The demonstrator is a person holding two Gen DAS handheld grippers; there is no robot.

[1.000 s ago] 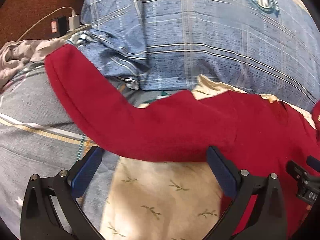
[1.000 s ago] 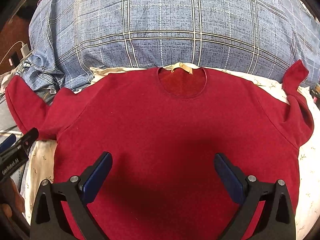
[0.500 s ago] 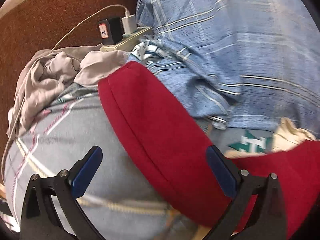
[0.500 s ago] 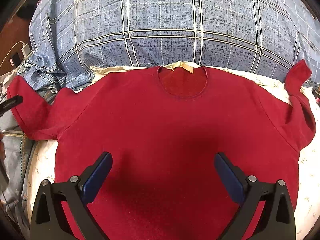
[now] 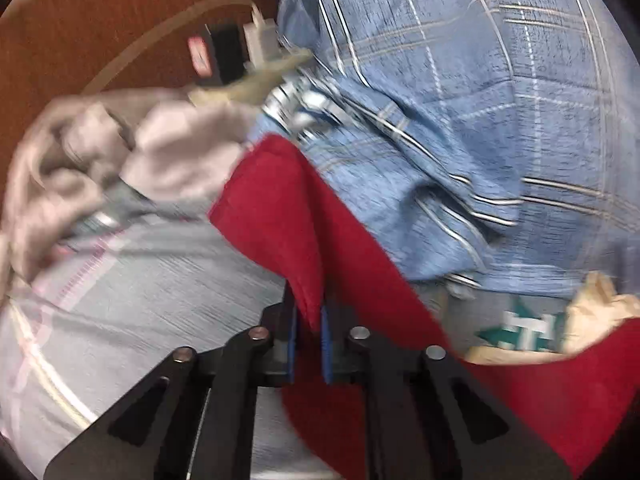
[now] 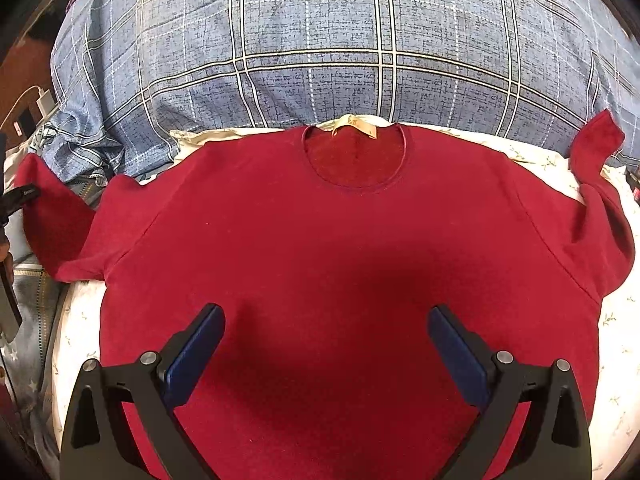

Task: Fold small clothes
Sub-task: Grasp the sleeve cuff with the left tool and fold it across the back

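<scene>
1. While the red sweater (image 6: 344, 248) is lying face up on the floral sheet (image 6: 616, 320) below the plaid pillow (image 6: 320, 40), the left gripper (image 5: 308, 320) is pinching its sleeve (image 5: 276, 208) near the cuff.
2. The right gripper (image 6: 326, 344) is hovering wide apart over the body, gripping nothing.
3. Judging by this, the sleeve fold is starting; next, that sleeve is needing carrying inward across the chest.

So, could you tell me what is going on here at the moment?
A person is folding a red sweater that lies spread out, front up, on a bed, its collar toward a blue plaid pillow. The left gripper is shut on the sweater's left sleeve, pinching the cloth near its end. The right gripper hangs open over the sweater's lower body, holding nothing. No fold has been made yet.
</scene>
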